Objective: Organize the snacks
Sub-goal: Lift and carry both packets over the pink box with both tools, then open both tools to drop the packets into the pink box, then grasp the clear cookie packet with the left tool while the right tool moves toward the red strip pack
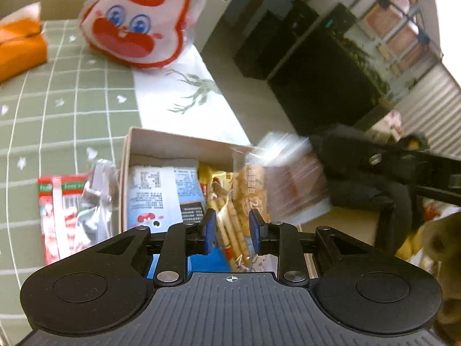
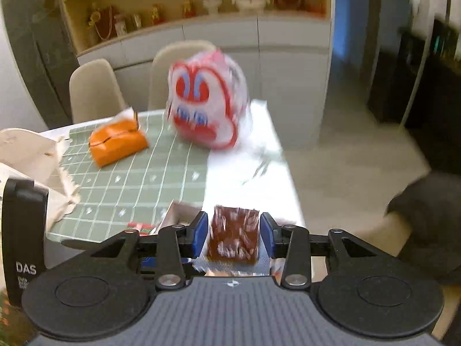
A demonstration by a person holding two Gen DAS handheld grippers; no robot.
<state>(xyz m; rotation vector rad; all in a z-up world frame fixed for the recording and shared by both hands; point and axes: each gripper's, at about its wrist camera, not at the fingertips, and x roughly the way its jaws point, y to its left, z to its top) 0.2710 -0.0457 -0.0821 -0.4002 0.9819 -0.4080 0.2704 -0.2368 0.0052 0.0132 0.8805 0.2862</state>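
Green grid-patterned tablecloth (image 1: 66, 109) is seen over most of the table, with a white leaf-printed strip (image 1: 187, 92) along its right edge. Chairs (image 2: 95, 89) and a cabinet with shelved ornaments (image 2: 201, 3) are seen behind the far edge in the right wrist view.

Cardboard box (image 1: 173, 144) is placed at the near right of the table, close to the edge. Inside it a light-blue snack packet (image 1: 155, 190) and a clear bag of stick biscuits (image 1: 233, 225) are visible. Red-and-white wrappers (image 1: 60, 210) are laid on the cloth just left of the box, touching its wall.

Left gripper (image 1: 232, 226) is positioned over the box, jaws at a narrow gap with the stick biscuit bag between the fingers; firm contact cannot be confirmed.

Right gripper (image 2: 232, 232) is closed on a brown snack pack (image 2: 234, 238) in clear wrap; from the left wrist view the same pack (image 1: 288, 173) is held above the box's right rim, motion-blurred.

White-and-red rabbit-face bag (image 1: 141, 20) is seated near the far edge. Orange tissue pouch (image 2: 116, 142) is placed to its left, apart from it. Crumpled white paper (image 2: 34, 161) is seen at the left edge.
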